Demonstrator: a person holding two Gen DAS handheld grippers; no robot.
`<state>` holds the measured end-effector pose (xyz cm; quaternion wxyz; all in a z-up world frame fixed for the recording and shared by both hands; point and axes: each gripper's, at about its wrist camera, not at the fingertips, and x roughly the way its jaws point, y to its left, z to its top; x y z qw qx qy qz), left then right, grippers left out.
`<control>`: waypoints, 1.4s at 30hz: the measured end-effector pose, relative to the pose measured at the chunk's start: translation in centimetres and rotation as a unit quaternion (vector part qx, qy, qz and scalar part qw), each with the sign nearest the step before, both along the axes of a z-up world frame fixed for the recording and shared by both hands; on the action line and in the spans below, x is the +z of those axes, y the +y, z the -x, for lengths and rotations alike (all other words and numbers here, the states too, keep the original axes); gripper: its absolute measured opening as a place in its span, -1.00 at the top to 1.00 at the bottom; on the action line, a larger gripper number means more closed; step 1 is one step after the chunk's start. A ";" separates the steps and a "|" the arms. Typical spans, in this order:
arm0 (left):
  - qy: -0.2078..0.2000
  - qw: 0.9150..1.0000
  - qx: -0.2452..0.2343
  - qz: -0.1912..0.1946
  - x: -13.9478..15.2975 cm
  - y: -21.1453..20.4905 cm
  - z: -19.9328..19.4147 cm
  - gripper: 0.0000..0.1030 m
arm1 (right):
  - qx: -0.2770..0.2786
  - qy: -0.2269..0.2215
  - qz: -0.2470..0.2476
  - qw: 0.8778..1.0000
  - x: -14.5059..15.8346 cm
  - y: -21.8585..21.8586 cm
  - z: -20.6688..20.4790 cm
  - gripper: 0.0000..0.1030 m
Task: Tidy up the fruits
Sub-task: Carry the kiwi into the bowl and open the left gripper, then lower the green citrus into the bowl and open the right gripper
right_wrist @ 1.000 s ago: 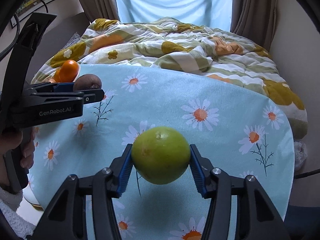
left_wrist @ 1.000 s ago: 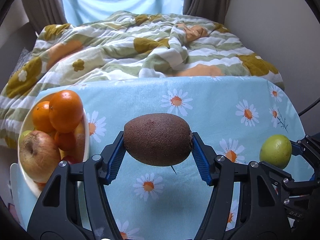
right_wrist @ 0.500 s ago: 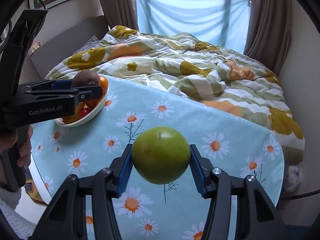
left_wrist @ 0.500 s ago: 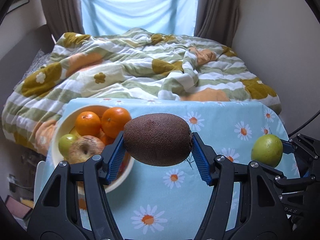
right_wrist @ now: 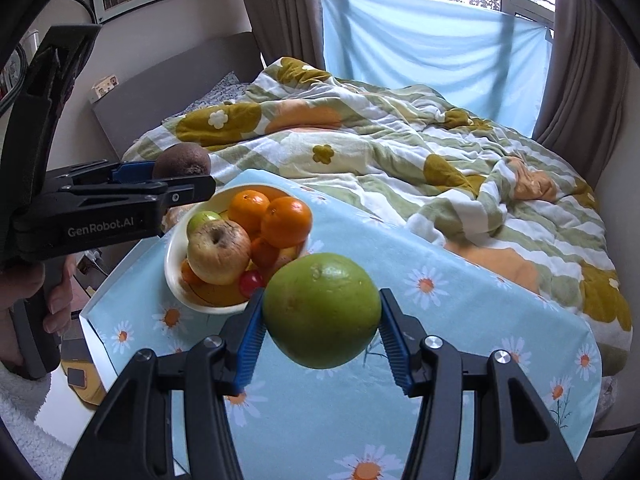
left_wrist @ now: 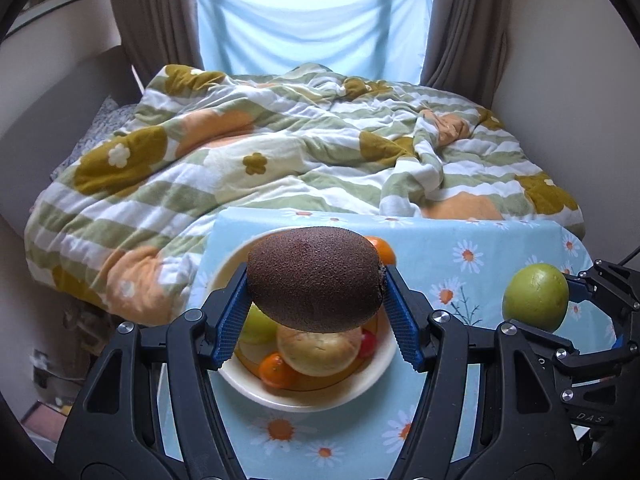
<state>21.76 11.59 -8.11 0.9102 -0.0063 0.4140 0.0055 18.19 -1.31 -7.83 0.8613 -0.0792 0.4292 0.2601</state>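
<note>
My left gripper [left_wrist: 316, 312] is shut on a brown kiwi [left_wrist: 314, 278], which hangs right above the white fruit bowl [left_wrist: 320, 394]. The bowl holds oranges [right_wrist: 286, 220], a blotchy apple [right_wrist: 218, 252], a small green fruit and a red one. My right gripper [right_wrist: 322, 340] is shut on a round green fruit [right_wrist: 322, 314], held over the daisy tablecloth just right of the bowl [right_wrist: 172, 268]. From the right wrist view the left gripper [right_wrist: 184, 184] with the kiwi [right_wrist: 182, 162] sits at the bowl's far left rim. In the left wrist view the green fruit [left_wrist: 536, 298] shows at right.
The table with the light blue daisy cloth [right_wrist: 460, 320] stands against a bed with a flowered striped quilt [left_wrist: 320, 152]. A person's hand [right_wrist: 32, 292] grips the left tool at the left edge. Walls and curtains close in on both sides.
Both grippers rose and moved left toward the bowl, each keeping its fruit. The kiwi went from beside the bowl to above it; the green fruit came close to the bowl.
</note>
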 end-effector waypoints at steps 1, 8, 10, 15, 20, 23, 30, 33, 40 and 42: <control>0.002 1.000 -0.003 0.000 -0.2 0.6 -0.3 -0.33 | 0.000 -0.001 0.000 1.000 0.0 0.8 -0.2 0.03; 0.025 0.999 -0.042 0.001 -2.9 4.3 -2.9 -0.33 | -0.016 0.006 -0.002 1.000 -0.6 5.3 -2.2 0.03; 0.032 0.998 -0.056 0.000 -3.9 4.9 -3.7 -0.33 | -0.028 0.013 -0.005 1.000 -1.1 6.3 -2.9 0.03; 0.048 0.995 -0.090 -0.005 -6.1 6.0 -5.7 -0.33 | -0.054 0.019 -0.006 0.998 -1.7 7.9 -4.0 0.03; 0.058 0.992 -0.114 -0.004 -7.7 6.8 -6.8 -0.33 | -0.075 0.022 -0.002 0.997 -2.2 8.9 -4.6 0.03; 0.066 0.990 -0.126 -0.003 -8.2 6.9 -7.3 -0.33 | -0.085 0.024 0.001 0.996 -2.4 9.3 -4.9 0.03; 0.081 0.985 -0.151 0.006 -9.3 7.2 -7.7 -0.35 | -0.105 0.023 0.007 0.994 -2.4 9.5 -5.0 0.03; 0.077 0.986 -0.147 -0.004 -9.2 7.4 -7.6 -0.59 | -0.109 0.023 0.009 0.994 -2.3 9.5 -5.0 0.03; 0.064 0.987 -0.150 -0.011 -7.7 7.7 -6.5 -1.00 | -0.105 0.014 0.011 0.994 -1.6 9.7 -5.1 0.03; 0.067 0.987 -0.148 -0.009 -7.5 8.0 -5.9 -1.00 | -0.103 0.011 0.011 0.995 -1.2 9.8 -5.2 0.03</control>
